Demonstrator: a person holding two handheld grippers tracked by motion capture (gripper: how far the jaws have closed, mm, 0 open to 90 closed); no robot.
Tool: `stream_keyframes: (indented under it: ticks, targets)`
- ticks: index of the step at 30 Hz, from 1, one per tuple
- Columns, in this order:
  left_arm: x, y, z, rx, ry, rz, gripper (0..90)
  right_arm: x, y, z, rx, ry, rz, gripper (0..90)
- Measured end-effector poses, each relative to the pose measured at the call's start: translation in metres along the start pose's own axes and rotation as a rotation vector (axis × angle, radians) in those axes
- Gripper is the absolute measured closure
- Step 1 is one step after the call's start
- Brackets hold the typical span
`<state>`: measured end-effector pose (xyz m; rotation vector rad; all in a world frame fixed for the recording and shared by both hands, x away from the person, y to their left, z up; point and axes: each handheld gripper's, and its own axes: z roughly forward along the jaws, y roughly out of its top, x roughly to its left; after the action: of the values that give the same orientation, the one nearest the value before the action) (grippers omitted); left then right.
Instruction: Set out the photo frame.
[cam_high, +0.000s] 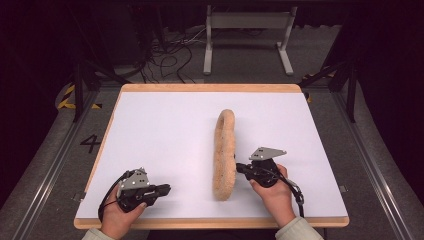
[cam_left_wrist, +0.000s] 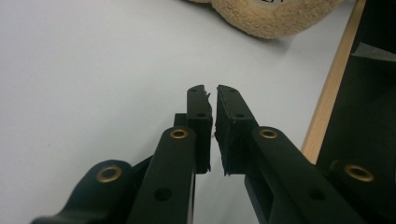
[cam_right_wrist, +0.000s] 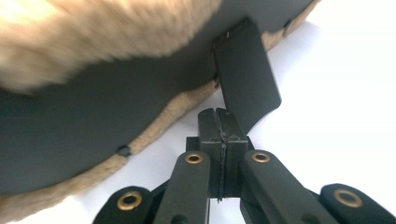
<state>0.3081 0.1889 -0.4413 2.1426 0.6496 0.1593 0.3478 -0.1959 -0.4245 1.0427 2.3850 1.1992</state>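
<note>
1. Ring (cam_high: 224, 155): tan, fleecy, an elongated loop standing on edge near the middle of the surface (cam_high: 165, 135), running from the near edge away from the person. In the right gripper view its inner face reads as smooth black material edged with pile, with small dark studs. It leans very little; likely propped upright by the grip on its tab.
2. Tab (cam_right_wrist: 246, 79): flat black strap, rounded corners, hanging from the ring's dark inner face towards the surface.
3. Right gripper (cam_high: 247, 169): held just beside the ring's right flank. Jaws pressed together; the tab's lower end runs down behind their tips, so they seem to pinch it, though the contact itself is hidden. Judged purpose: steadying or pulling the ring by the tab.
4. Left gripper (cam_high: 162, 190): near the front-left edge, well apart from the ring, pointing towards it. Jaws slightly parted, nothing between them; pads rough and frayed. Seemingly idle.
5. Surface: matt white sheet on a pale wooden board.
</note>
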Motion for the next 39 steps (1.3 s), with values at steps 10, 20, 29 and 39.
stream_keyframes:
  ticks: [10,20,29,39]
  targets:
    - [0.006,0.007,0.01,0.011,0.016,-0.005,75.6,0.023,0.015,-0.043,-0.079,0.001,-0.053,90.0]
    - [0.006,0.01,0.014,0.013,0.026,-0.004,72.5,0.046,0.025,-0.064,-0.137,0.051,-0.09,90.0]
    - [0.006,0.01,0.013,0.008,0.023,-0.008,70.5,0.073,0.022,-0.052,-0.124,0.118,-0.136,90.0]
    - [0.007,0.01,0.013,0.009,0.023,-0.004,70.4,0.091,0.004,-0.029,-0.062,0.168,-0.168,90.0]
